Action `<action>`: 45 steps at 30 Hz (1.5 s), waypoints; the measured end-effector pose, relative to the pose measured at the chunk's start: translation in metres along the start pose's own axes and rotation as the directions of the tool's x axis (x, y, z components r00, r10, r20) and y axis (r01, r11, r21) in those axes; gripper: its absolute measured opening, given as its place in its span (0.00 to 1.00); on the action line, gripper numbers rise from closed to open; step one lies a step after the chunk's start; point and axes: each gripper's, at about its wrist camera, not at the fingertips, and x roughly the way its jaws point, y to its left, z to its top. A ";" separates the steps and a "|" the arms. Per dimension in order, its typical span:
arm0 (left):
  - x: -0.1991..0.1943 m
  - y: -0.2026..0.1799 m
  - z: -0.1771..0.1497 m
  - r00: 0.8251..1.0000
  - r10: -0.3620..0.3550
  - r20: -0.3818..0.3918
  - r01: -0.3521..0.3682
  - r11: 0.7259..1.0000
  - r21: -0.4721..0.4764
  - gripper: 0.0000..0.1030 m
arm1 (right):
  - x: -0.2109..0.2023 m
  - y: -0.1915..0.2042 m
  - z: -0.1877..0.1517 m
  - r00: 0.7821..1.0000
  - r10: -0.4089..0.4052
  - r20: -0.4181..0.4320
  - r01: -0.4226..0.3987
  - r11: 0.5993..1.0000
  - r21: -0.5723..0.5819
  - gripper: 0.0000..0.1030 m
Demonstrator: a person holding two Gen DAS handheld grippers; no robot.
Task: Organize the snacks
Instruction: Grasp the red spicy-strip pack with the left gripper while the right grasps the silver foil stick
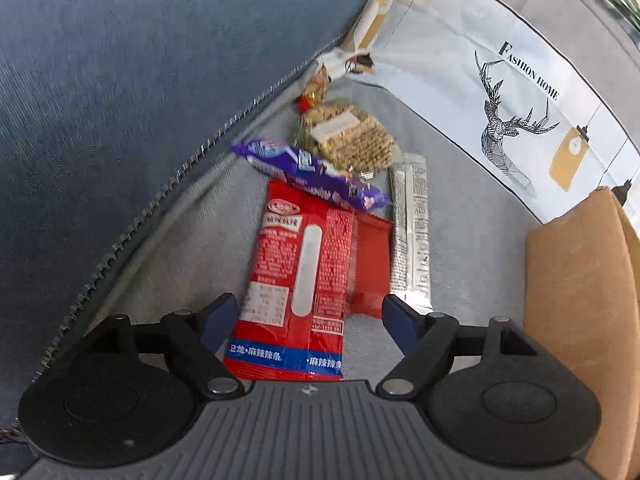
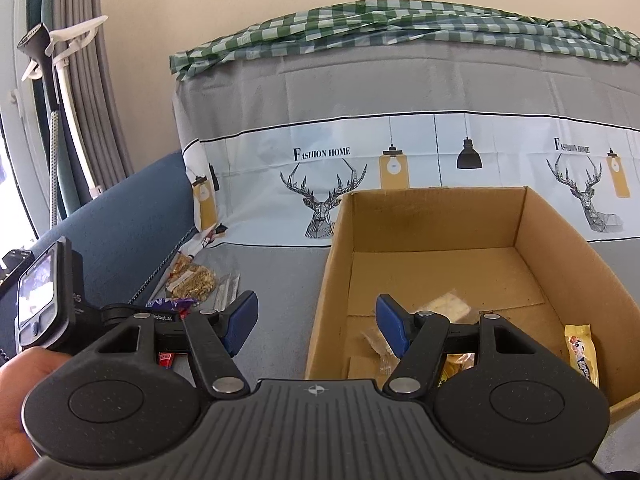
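In the left wrist view my left gripper (image 1: 310, 316) is open, its blue pads on either side of the near end of a red snack packet (image 1: 300, 280) lying on the grey cover. Beyond it lie a purple packet (image 1: 312, 174), a clear pack of beige noodle cakes (image 1: 348, 138) and a silver sachet (image 1: 412, 232). In the right wrist view my right gripper (image 2: 316, 324) is open and empty over the near left wall of a cardboard box (image 2: 336, 272). The box holds a clear cracker pack (image 2: 444, 304) and a yellow packet (image 2: 582, 354).
A blue cushion (image 1: 120, 100) with a zipper rises at the left. The printed deer cover (image 2: 360, 184) hangs behind the snacks. The box corner (image 1: 580, 300) stands at the right in the left wrist view. A green checked cloth (image 2: 400, 24) lies on top.
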 end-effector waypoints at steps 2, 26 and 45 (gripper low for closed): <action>0.001 0.002 -0.001 1.000 0.000 -0.002 0.000 1.000 0.011 0.77 | 0.002 0.003 -0.001 1.000 -0.004 -0.001 0.004 1.000 -0.008 0.65; -0.014 0.038 -0.010 0.991 -0.104 0.084 0.115 0.982 -0.148 0.47 | 0.062 0.069 0.039 0.978 0.161 -0.136 -0.175 0.980 -0.095 0.13; -0.009 0.048 0.004 0.981 -0.189 0.043 0.194 0.956 -0.219 0.60 | 0.276 0.120 0.009 0.905 0.042 -0.423 -0.092 0.991 -0.098 0.42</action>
